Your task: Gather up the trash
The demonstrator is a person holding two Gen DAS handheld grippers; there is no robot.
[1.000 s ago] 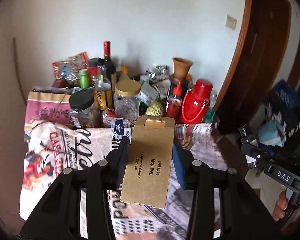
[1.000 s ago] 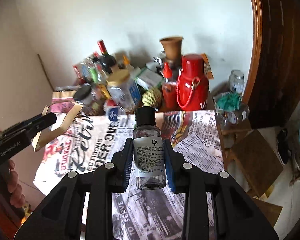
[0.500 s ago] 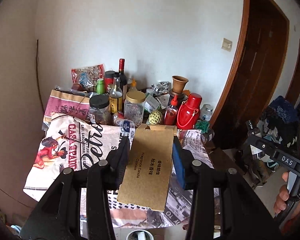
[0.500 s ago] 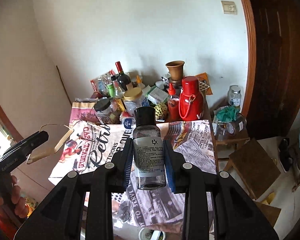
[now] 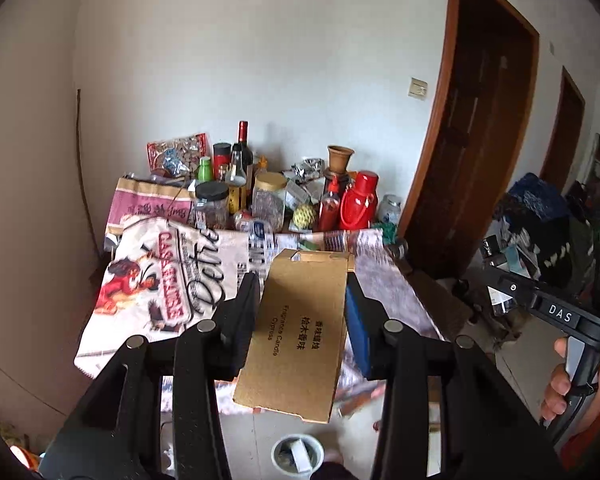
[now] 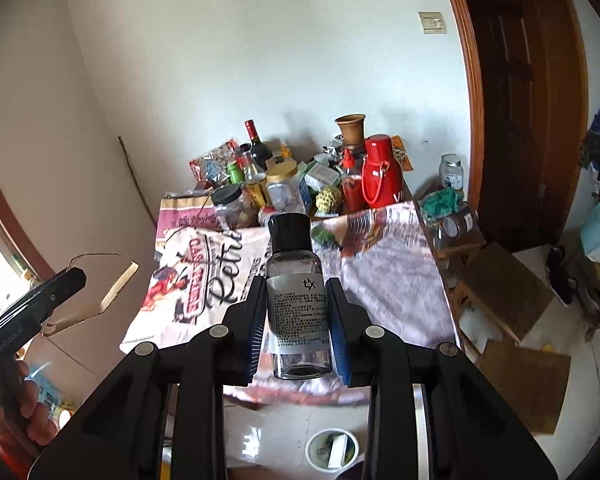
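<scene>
the table (image 5: 388, 280) with its newsprint cloth now sits farther off, near edge in view, a small bin (image 6: 332, 450) on the floor below. left gripper (image 5: 302, 316) clamps the cardboard box (image 5: 300, 332), right gripper (image 6: 296, 316) the clear bottle (image 6: 298, 312); both likely heading binward.

Left gripper (image 5: 300, 312): tipped a bit downward, jaws clamped on the sides of a cardboard box (image 5: 296, 332).
Right gripper (image 6: 296, 316): same downward tilt, jaws pinching a small clear bottle (image 6: 298, 312), cap up.
Right hand (image 5: 568, 380): fingers wrapped round its handle.
Left hand (image 6: 28, 404): gripping its handle low.
</scene>
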